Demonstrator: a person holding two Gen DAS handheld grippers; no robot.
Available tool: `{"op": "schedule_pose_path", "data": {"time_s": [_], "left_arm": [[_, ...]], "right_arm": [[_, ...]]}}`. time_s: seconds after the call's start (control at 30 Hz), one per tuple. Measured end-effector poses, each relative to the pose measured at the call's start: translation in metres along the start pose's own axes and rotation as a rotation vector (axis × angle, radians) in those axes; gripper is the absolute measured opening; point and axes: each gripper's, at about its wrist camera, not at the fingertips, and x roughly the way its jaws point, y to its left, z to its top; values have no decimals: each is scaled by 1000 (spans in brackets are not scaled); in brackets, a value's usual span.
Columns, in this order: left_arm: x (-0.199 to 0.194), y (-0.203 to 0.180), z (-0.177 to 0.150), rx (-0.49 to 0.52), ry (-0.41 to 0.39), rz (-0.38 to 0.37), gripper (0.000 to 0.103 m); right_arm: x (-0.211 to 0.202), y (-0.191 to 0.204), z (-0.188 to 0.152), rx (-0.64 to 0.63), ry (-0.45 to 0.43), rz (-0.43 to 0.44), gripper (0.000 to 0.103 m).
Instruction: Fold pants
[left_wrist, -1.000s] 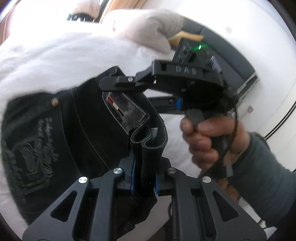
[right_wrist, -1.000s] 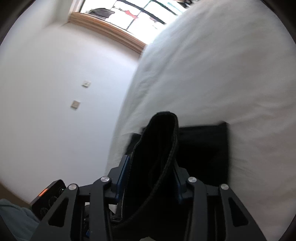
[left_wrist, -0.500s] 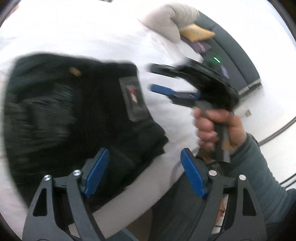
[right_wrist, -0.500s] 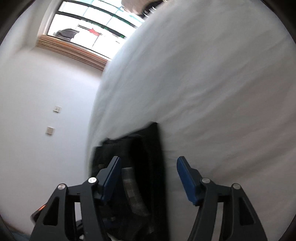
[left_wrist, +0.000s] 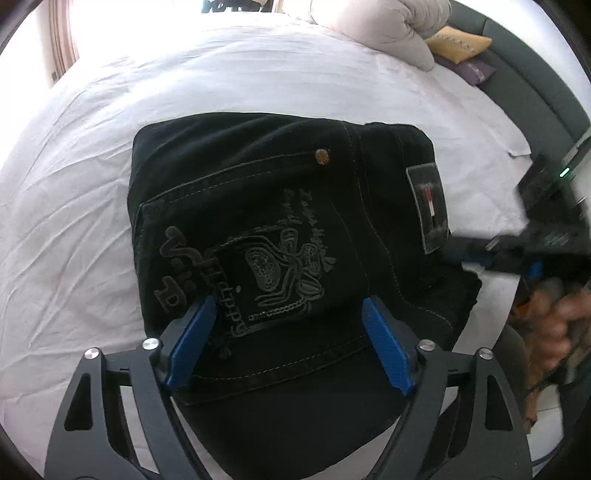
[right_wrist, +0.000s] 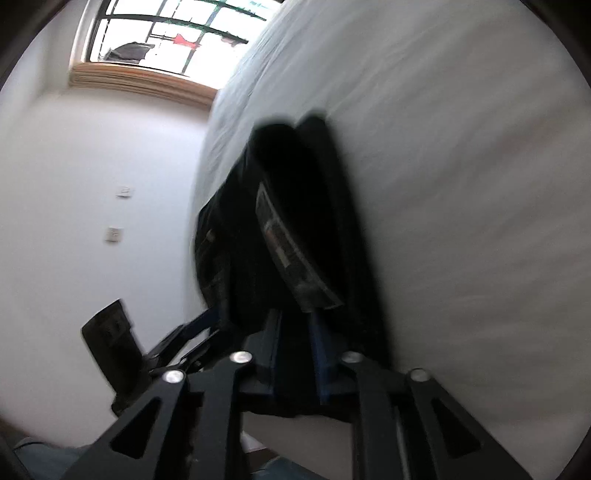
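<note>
Left gripper (left_wrist: 284, 343) hangs spread wide over the pants (left_wrist: 280, 229), its blue pads clear of the cloth and holding nothing. Right gripper (right_wrist: 295, 354) looks nearly closed at the waistband edge of the bundle; dark fabric seems to sit between its pads, but the right wrist view is blurred and I cannot tell whether it actually pinches the cloth.

The bed (left_wrist: 92, 122) carries everything: a white, lightly creased sheet, with pillows (left_wrist: 384, 26) well apart at the head end. The pants lie near the bed's near edge, folded into a compact, roughly square black stack, back pocket up.

Risk, as I judge it: the stack overhangs or sits very close to the mattress edge, so any drag from the right gripper could slide it off or pull the top layer askew. The lower right corner already bulges out past the layers above, and a tug there would open the fold. Pressing down with the left pads while spread could also snag the pocket seam.

Smaller details: grey embroidery (left_wrist: 258, 258) covers the pocket, a copper rivet (left_wrist: 322, 156) marks its corner, and a patch (left_wrist: 428, 206) sits on the waistband.
</note>
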Motion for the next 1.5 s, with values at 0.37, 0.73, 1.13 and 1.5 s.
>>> {"op": "schedule_pose_path", "data": {"time_s": [0.37,0.73,1.13,1.5], "left_arm": [[-3,5,5,-5,20,4,87],[-67,23,-4,-60,-69,-39,87],[-27,105,-19,-324,59,-184,87],[-7,108,5,-306,81,-283,58]], "right_arm": [[78,64,65,-125,108,102,87],[-16,30,52,-115,-82,-77,89],[21,12,11,-54,34,-85,89],[47,17,22,-86,72,-50,85]]}}
